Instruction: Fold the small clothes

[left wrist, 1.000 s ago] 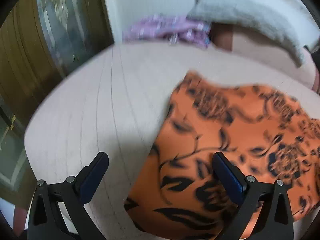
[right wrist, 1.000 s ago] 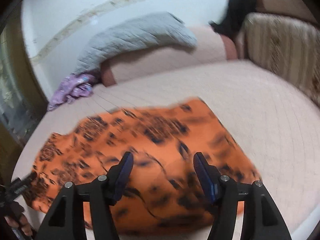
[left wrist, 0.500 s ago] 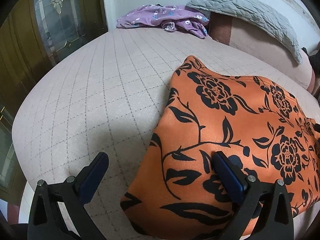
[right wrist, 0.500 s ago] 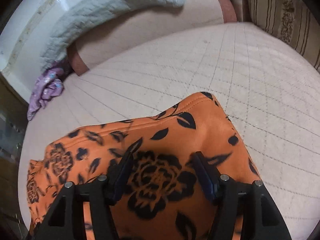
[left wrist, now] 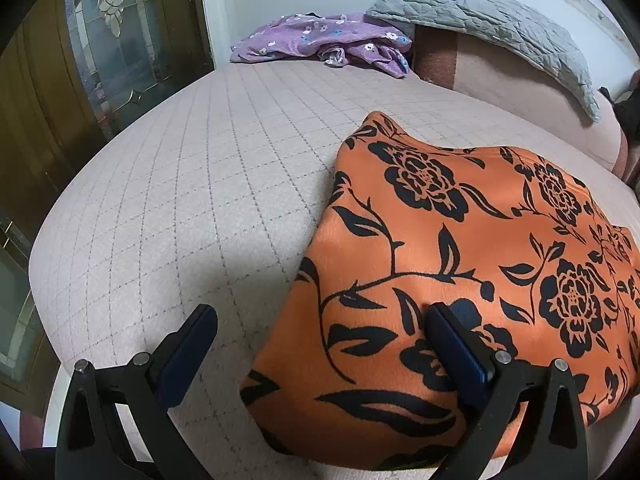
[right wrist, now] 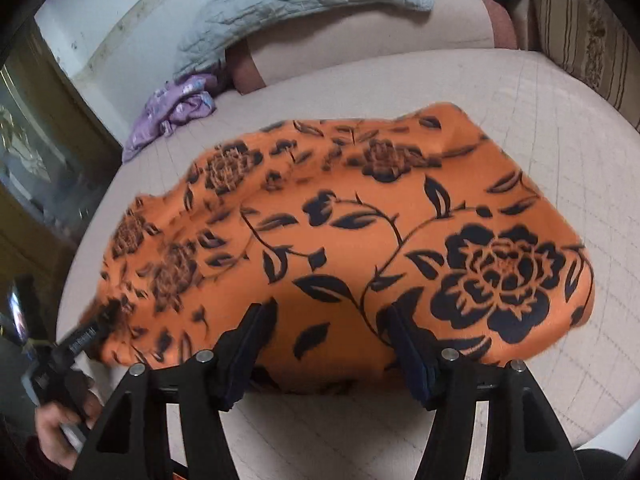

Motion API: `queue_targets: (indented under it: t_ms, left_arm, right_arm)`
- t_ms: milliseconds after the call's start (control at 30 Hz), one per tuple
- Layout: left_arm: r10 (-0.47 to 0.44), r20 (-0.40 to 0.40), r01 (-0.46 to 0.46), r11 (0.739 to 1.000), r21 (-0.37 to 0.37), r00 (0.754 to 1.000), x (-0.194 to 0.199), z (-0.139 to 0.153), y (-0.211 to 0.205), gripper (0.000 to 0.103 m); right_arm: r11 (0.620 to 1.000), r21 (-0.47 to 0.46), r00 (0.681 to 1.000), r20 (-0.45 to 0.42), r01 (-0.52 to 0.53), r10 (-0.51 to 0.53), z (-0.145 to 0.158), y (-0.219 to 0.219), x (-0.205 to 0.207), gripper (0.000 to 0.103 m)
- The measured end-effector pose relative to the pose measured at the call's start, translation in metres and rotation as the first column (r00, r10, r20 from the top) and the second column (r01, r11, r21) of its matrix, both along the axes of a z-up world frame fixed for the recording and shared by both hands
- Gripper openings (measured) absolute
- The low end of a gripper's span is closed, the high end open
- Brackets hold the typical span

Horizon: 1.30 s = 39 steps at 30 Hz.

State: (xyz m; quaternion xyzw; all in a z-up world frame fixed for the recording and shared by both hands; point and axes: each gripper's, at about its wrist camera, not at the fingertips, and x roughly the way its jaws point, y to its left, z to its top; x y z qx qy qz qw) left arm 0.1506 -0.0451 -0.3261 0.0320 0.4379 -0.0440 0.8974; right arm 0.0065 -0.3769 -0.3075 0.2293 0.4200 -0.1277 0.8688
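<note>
1. An orange garment with a black floral print (left wrist: 460, 240) lies spread on a beige quilted bed (left wrist: 200, 200), filling the 3 to 5 o'clock part of the left wrist view and the centre of the right wrist view.

2. The left gripper (left wrist: 322, 332) hangs over the garment's near left edge with its jaws wide apart. One blue-padded finger sits over bare bedding at 7 o'clock, the other over the orange cloth at 5 o'clock. Nothing is clamped between them.

3. The right gripper (right wrist: 328, 330) points down at the garment's near hem at 6 o'clock, jaws parted about halfway. The cloth shows between the pads; whether they touch it cannot be told from the blurred frame.

4. In the right wrist view the left gripper's tip appears at 8 o'clock at the garment's left end, held by a person's hand (right wrist: 60, 420).

5. A crumpled purple flowered cloth (left wrist: 324, 42) lies at 12 o'clock at the far side of the bed, well apart from the orange garment.

6. A grey quilted pillow (left wrist: 492, 20) rests on the padded headboard at 1 o'clock.
</note>
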Motion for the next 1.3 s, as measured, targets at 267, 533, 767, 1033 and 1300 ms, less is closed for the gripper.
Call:
queue_targets:
  t_ms: [267, 533, 767, 1033, 1300]
  left_arm:
    - [-0.024, 0.014, 0.024, 1.000, 0.006, 1.000, -0.004, 0.010, -0.001, 0.103]
    - [-0.235, 0.132, 0.249, 0.963, -0.103, 0.963, -0.036, 0.039, -0.037, 0.103]
    - [-0.395, 0.002, 0.394, 0.917, 0.061, 0.919, -0.045, 0.002, -0.097, 0.103]
    - [-0.399, 0.012, 0.398, 0.916, 0.047, 0.917, -0.041, 0.002, -0.094, 0.103]
    - [-0.401, 0.017, 0.400, 0.916, 0.043, 0.916, -0.041, 0.000, -0.095, 0.103]
  right_arm:
    - [0.996, 0.079, 0.996, 0.081, 0.033, -0.039, 0.026, -0.009, -0.030, 0.066]
    - [0.957, 0.267, 0.985, 0.098, 0.110, -0.140, 0.014, -0.040, -0.060, 0.068]
    - [0.908, 0.377, 0.966, 0.105, 0.182, -0.237, -0.008, -0.070, -0.082, 0.070]
    - [0.926, 0.352, 0.912, 0.319, 0.139, -0.258, 0.021, -0.078, -0.096, 0.068]
    - [0.803, 0.498, 0.881, 0.148, 0.326, -0.449, -0.029, -0.120, -0.085, 0.069]
